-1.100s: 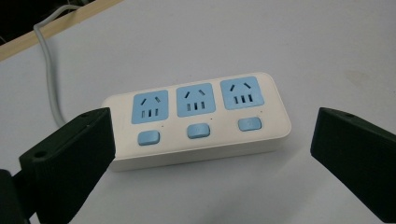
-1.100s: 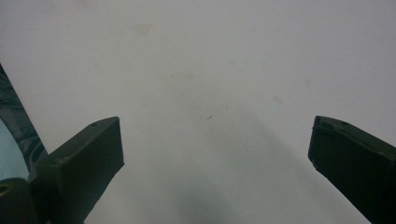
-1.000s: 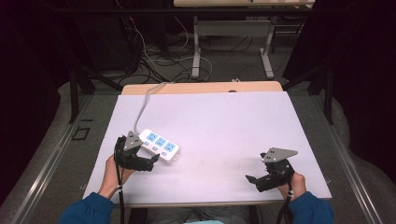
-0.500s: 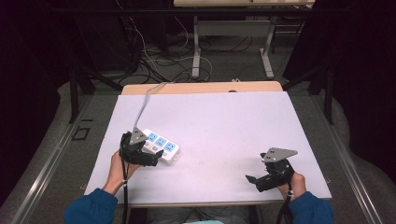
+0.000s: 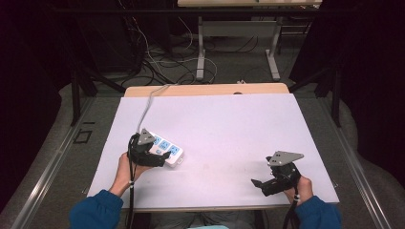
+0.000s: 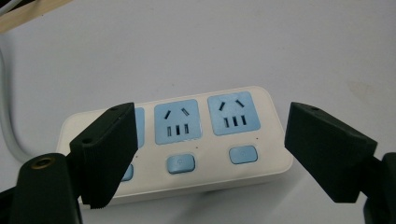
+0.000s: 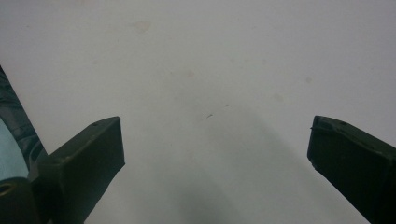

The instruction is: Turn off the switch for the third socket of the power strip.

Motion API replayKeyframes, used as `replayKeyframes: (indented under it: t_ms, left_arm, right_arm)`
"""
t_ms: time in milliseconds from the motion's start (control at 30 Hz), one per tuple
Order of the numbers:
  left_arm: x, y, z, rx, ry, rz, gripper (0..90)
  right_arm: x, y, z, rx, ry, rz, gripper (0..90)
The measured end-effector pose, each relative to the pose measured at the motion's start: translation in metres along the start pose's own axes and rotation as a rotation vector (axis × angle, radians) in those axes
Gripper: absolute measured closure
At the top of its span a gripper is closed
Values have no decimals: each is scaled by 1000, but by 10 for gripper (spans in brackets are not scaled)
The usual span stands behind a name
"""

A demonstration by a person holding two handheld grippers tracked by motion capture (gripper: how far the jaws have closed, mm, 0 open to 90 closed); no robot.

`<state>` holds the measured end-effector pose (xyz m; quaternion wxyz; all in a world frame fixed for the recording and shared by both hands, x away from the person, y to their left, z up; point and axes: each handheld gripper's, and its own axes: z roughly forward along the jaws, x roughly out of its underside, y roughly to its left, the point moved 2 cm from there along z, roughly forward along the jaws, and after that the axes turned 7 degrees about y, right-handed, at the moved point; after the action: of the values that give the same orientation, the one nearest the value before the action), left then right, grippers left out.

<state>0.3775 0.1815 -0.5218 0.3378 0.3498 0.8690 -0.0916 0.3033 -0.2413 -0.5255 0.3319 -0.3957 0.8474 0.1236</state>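
Observation:
A white power strip (image 5: pixel 166 150) with blue sockets and blue switches lies on the white table top (image 5: pixel 229 129), left of centre. Its grey cord (image 5: pixel 145 107) runs off over the far edge. My left gripper (image 5: pixel 155 160) reaches over the strip from the near side. In the left gripper view the strip (image 6: pixel 205 140) lies between the jaws of my left gripper (image 6: pixel 210 154). The left jaw covers its left socket and the right jaw stands just beyond its right end. These jaws have just been closing. My right gripper (image 5: pixel 260 186) rests open at the near right, and its view (image 7: pixel 215 149) has bare table between the jaws.
The cord (image 6: pixel 7 135) curves past the strip's left end. A strip of wooden table edge (image 5: pixel 205 89) shows beyond the white top. Behind it, on the floor, are loose cables (image 5: pixel 162 62) and the legs of another desk (image 5: pixel 201 47).
My left gripper has moved a little to the right and further over the power strip. Its jaws look slightly narrower. The right gripper has stayed where it was.

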Motion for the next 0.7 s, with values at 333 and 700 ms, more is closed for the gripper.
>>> replayKeyframes:
  t_ms: [333,700]
  left_arm:
    - [3,-5,3,78,10,38,642]
    - [6,-11,10,118,24,62,899]
  right_arm:
    - [0,0,1,14,-1,0,41]
    - [0,0,1,12,0,-6,41]
